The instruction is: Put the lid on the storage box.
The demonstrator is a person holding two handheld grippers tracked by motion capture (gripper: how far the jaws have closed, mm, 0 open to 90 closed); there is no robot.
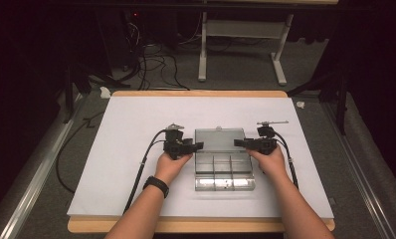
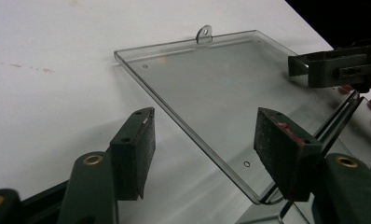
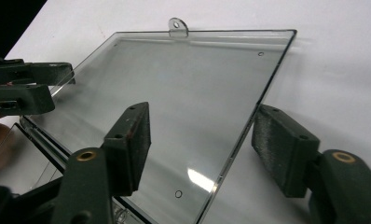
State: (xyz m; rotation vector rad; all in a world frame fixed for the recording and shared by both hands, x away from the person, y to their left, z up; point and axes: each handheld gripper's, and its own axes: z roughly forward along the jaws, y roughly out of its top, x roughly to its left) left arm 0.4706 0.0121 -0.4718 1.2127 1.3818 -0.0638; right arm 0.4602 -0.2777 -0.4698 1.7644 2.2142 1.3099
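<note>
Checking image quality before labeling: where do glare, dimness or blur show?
High view: dim, dark surroundings, soft detail on the clear box. Right gripper view: bright glare patch on the lid. Left gripper view: the lid faintly hazy, near jaws sharp.

- Clear plastic compartment box (image 1: 225, 172): high view too small to tell what sits in the front compartments; glare strip along the front wall washes them out.
- Flat transparent hinged lid (image 2: 221, 93): near corner hidden behind the left gripper (image 2: 204, 154) pad (image 2: 279, 151); right side cut by frame edge.
- In the right gripper view the lid's (image 3: 183, 93) lower edge runs behind the right gripper (image 3: 202, 149) and off the bottom.
- Box base: a sliver at bottom left, cut off, contents unreadable.
- Both gripper bodies cropped by bottom edges.
- Small thin grey metal tool (image 1: 272, 122) on the white sheet: too small to identify.
- Forearms cut at the bottom of the high view.
</note>
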